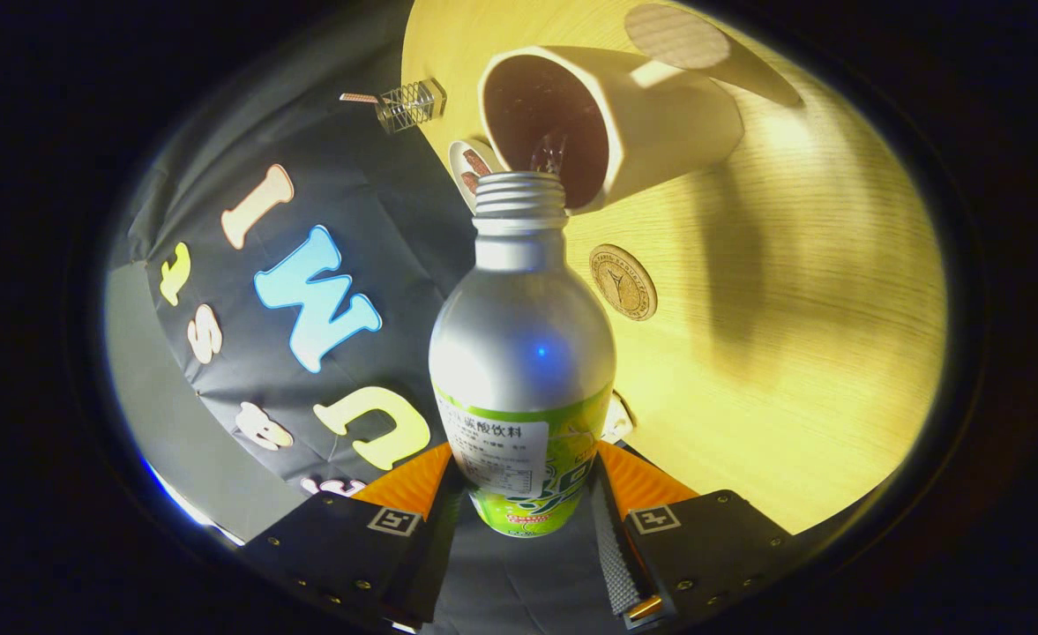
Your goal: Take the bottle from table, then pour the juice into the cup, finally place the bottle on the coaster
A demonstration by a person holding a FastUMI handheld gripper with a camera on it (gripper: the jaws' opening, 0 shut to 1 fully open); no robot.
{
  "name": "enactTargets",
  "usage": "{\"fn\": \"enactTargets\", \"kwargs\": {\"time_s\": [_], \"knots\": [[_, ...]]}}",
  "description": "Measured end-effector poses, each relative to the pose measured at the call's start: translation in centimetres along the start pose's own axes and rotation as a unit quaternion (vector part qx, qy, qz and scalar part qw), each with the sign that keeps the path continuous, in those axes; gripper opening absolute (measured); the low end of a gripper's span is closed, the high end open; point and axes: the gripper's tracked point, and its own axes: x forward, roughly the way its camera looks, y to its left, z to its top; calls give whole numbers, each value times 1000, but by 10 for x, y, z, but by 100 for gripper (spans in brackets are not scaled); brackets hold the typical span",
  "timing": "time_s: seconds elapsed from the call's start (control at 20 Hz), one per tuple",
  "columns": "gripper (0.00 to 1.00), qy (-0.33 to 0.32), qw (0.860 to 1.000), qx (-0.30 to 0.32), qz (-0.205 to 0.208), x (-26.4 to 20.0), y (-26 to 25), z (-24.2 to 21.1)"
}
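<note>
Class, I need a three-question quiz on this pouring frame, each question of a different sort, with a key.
1. True or false: the hand-held gripper is shut on the bottle.
2. The bottle's open mouth points at: A) the cup B) the round coaster C) the table's bare wood.
3. Fill in: the bottle has no ____ on its threaded neck.

Key: 1 true; 2 A; 3 cap.

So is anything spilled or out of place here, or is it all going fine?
Nothing stands out. The tool is shut on the silver metal bottle with a green label, its uncapped mouth at the rim of the white cup, which holds dark liquid. I see no spill on the wooden table. The round coaster lies flat.
</note>
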Motion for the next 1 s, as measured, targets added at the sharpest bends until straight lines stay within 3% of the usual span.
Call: {"fn": "enactTargets", "kwargs": {"time_s": [1.0], "knots": [[71,12,998,54,6,-3,14,-4]]}}
